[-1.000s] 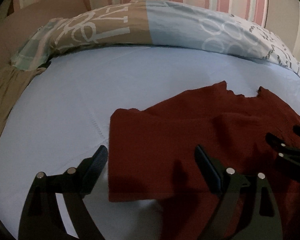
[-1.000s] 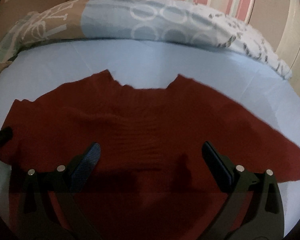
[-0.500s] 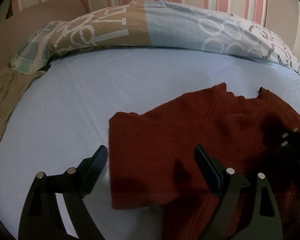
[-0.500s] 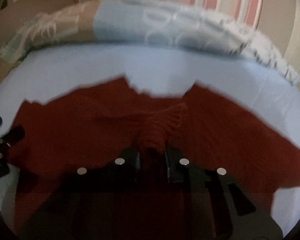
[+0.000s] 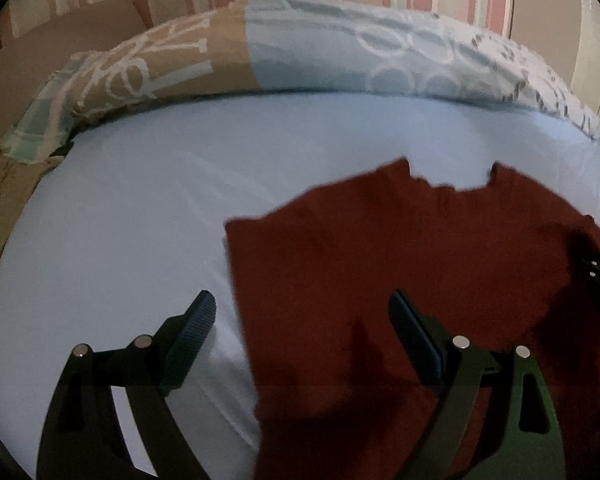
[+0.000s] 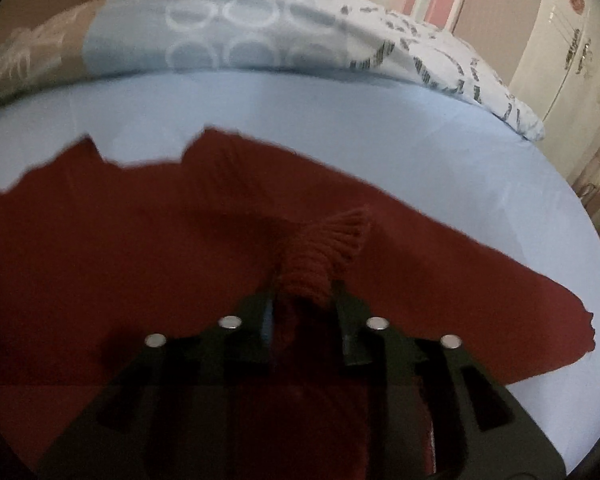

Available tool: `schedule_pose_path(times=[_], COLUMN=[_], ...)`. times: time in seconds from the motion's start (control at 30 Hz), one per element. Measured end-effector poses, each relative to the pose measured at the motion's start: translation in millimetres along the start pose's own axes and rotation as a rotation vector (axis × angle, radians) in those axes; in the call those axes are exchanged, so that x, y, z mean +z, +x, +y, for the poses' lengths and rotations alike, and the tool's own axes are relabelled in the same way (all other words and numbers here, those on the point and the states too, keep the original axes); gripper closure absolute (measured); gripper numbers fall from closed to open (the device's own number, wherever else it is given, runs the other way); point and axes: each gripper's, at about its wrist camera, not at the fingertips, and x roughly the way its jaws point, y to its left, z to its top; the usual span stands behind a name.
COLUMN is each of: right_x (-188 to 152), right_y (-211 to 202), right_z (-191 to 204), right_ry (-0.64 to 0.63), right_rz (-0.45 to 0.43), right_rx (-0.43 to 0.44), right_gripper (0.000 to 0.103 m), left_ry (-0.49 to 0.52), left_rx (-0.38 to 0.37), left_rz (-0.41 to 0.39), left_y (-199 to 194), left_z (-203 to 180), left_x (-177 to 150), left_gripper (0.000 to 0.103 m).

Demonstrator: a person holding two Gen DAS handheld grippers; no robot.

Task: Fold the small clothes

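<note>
On the pale blue bedsheet (image 5: 140,220) the dark red sweater (image 5: 380,260) lies spread, where the right claw (image 6: 304,312), wide a second ago, now pinches a ribbed bunch while reopening slightly; the left claw (image 5: 300,320) hangs wide, empty.

Blue-sheeted bed (image 5: 148,216), red sweater (image 5: 360,264), pillow (image 5: 340,52)

Left hand-held gripper (image 5: 300,328) wide apart; right hand-held gripper (image 6: 304,300) opening, fabric-filled.

Bare sheet (image 5: 140,208) left, seemingly unobstructed
</note>
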Motion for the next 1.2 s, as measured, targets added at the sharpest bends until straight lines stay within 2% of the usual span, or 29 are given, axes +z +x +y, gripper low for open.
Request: schedule_pose_path(times=[0.03, 0.1, 0.13, 0.2, 0.27, 0.4, 0.5, 0.6, 0.67, 0.77, 0.87, 1.0, 1.2], right_x=[-1, 2, 4, 3, 0, -7, -16, -21, -18, -16, -22, -41, -83], right_y=[1, -3, -8, -24, -38, -29, -6, -5, -16, -47, -65, -72, -59], right_z=[0, -4, -9, -18, -20, -10, 1, -4, -13, -44, -88, -153, -253], right_ry=[-0.009, -0.002, 0.013, 0.032, 0.025, -0.035, -0.082, -0.062, -0.041, 0.011, 0.074, 0.134, 0.28], right_rz=[0.004, 0.002, -0.008, -0.049, -0.072, -0.021, 0.06, 0.068, 0.044, -0.046, -0.08, -0.07, 0.018], right_rx=[-0.009, -0.005, 0.01, 0.023, 0.054, 0.089, 0.089, 0.122, 0.159, 0.158, 0.115, 0.013, -0.134], right_gripper=[0.064, 0.046, 0.042, 0.028, 0.023, 0.024, 0.025, 0.025, 0.025, 0.018, 0.015, 0.014, 0.015], left_ry=[-0.002, -0.011, -0.015, -0.027, -0.027, -0.024, -0.015, -0.007, -0.014, -0.02, -0.029, -0.017, 0.025], left_rx=[0.002, 0.009, 0.007, -0.002, -0.004, -0.002, 0.008, 0.026, 0.024, 0.036, 0.022, 0.007, -0.019], left_rz=[0.01, 0.026, 0.029, 0.033, 0.033, 0.043, 0.053, 0.065, 0.056, 0.022, 0.004, -0.016, -0.023], left_y=[4, 9, 10, 10, 9, 10, 11, 11, 4, -12, -26, -40, -46], left_z=[-1, -4, -4, -5, -8, -14, -18, -21, -21, -23, -27, -45, -86], left_x=[-2, -5, -5, -7, -7, -8, -9, -10, -9, -4, 1, 6, 12], left_gripper=[0.014, 0.014, 0.014, 0.014, 0.014, 0.014, 0.014, 0.014, 0.014, 0.014, 0.014, 0.014, 0.014])
